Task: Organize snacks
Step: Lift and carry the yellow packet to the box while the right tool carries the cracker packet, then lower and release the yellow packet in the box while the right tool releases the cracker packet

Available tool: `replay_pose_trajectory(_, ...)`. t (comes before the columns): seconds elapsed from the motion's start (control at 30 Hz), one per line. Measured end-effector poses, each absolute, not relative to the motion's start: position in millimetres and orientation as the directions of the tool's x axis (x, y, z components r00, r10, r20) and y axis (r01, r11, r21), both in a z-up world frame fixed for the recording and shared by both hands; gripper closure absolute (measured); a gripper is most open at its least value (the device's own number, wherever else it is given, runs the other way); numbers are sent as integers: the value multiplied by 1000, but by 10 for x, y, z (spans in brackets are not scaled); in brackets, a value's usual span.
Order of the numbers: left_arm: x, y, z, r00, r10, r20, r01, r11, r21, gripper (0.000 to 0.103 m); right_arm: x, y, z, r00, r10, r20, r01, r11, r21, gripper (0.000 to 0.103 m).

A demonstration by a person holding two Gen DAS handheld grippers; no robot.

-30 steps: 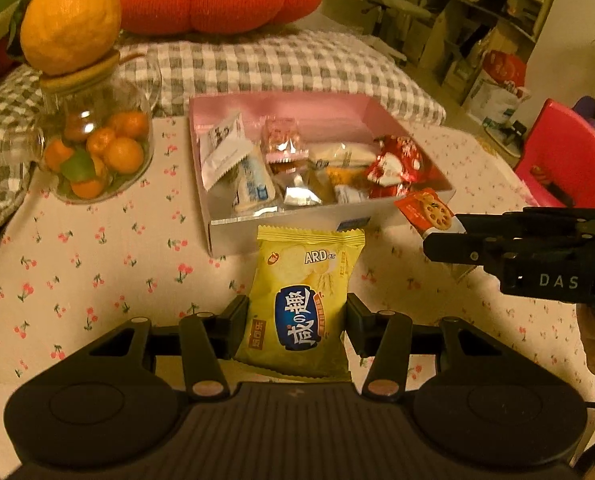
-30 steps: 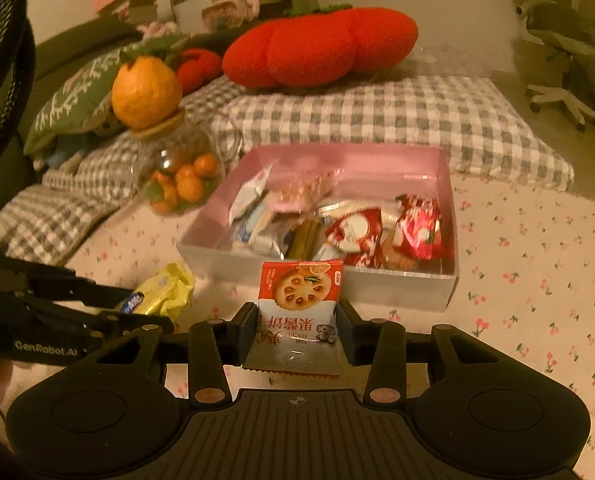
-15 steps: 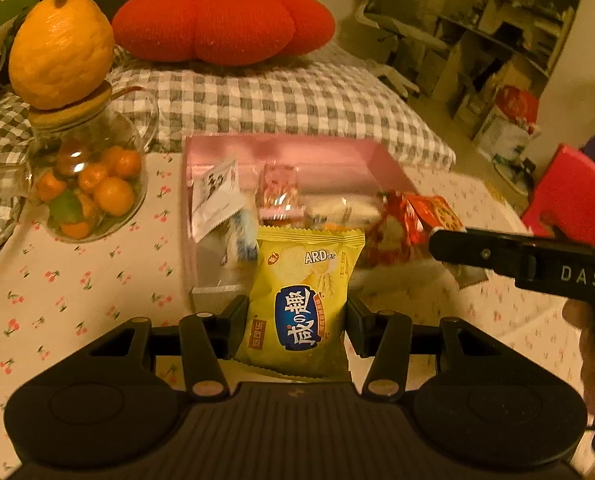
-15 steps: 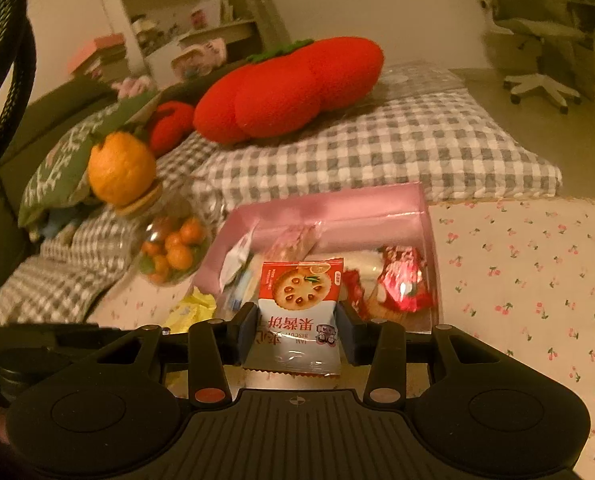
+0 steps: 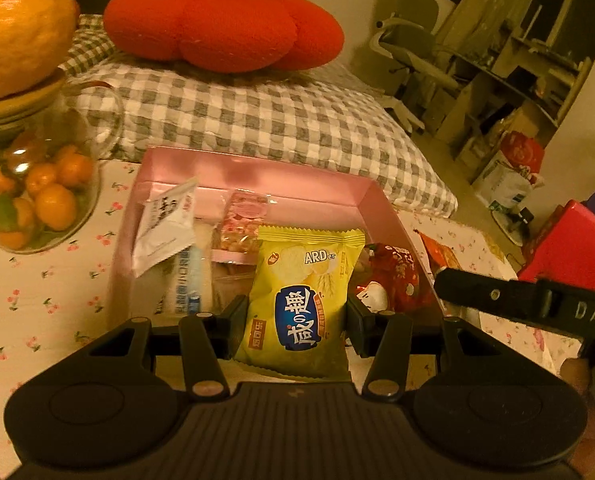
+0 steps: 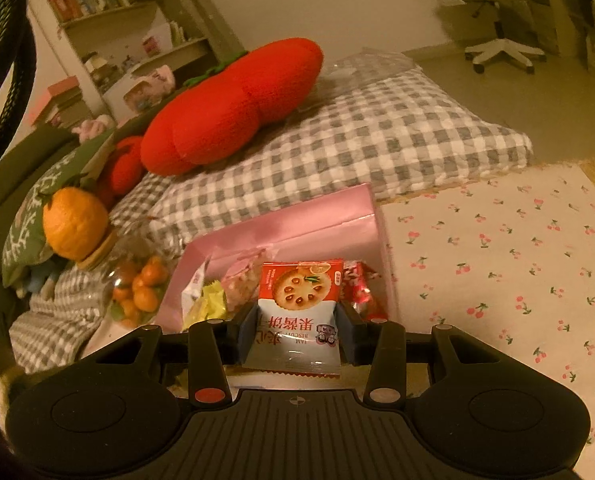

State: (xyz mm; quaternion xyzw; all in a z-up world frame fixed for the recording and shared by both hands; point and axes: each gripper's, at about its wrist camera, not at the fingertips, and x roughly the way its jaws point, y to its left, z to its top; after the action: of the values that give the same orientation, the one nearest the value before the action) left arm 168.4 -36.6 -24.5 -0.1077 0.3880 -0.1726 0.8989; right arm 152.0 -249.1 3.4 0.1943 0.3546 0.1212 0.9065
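A pink box (image 5: pixel 253 174) stands on the cherry-print tablecloth and holds several snack packets. My left gripper (image 5: pixel 295 322) is shut on a yellow snack packet (image 5: pixel 301 300) and holds it above the box's near side. My right gripper (image 6: pixel 297 330) is shut on a red and white biscuit packet (image 6: pixel 299 312) and holds it over the pink box (image 6: pixel 297 224). The right gripper's black finger also shows in the left wrist view (image 5: pixel 497 294), at the box's right wall. The yellow packet (image 6: pixel 207 300) shows in the right wrist view too.
A glass jar of small oranges (image 5: pixel 37 196) with a big citrus fruit (image 5: pixel 21 28) on its lid stands left of the box. A checked cushion (image 5: pixel 257 120) and a red pumpkin pillow (image 5: pixel 221 20) lie behind. A red chair (image 5: pixel 569 248) is at the right.
Both grippers have moved forward with their packets, from in front of the box to above it. The box now looks closer in both views.
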Motion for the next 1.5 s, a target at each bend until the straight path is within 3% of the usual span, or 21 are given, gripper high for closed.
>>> replay_pose_trajectory(0.33,1703,-451,-320,681,-372,-630,230,926,-298,54,1750,-2566,-28,722,346,-599,-38,884,465,62)
replay_pose_trajectory(0.5,1648,-472,-285,694,-358,-625,249,933,-258,34,1926,-2543,-35,724,342,-598,-43,889,456,62)
replay_pose_trajectory(1.07,1580,-368,-271,712,-281,-644,230,959,-164,22,2414,-2404,-298,730,332,-598,-53,899,435,59)
replay_pose_trajectory(1.1,1576,-374,-275,712,-276,-646,230,960,-157,21,2419,-2410,-308,729,331,-599,-49,898,437,57)
replay_pose_trajectory(1.2,1572,-376,-279,713,-268,-648,229,962,-147,17,2411,-2443,-316,725,328,-606,-34,895,445,36)
replay_pose_trajectory(1.5,1511,-350,-222,710,-262,-654,220,964,-147,8,2207,-2476,-142,724,295,-624,-21,913,407,26)
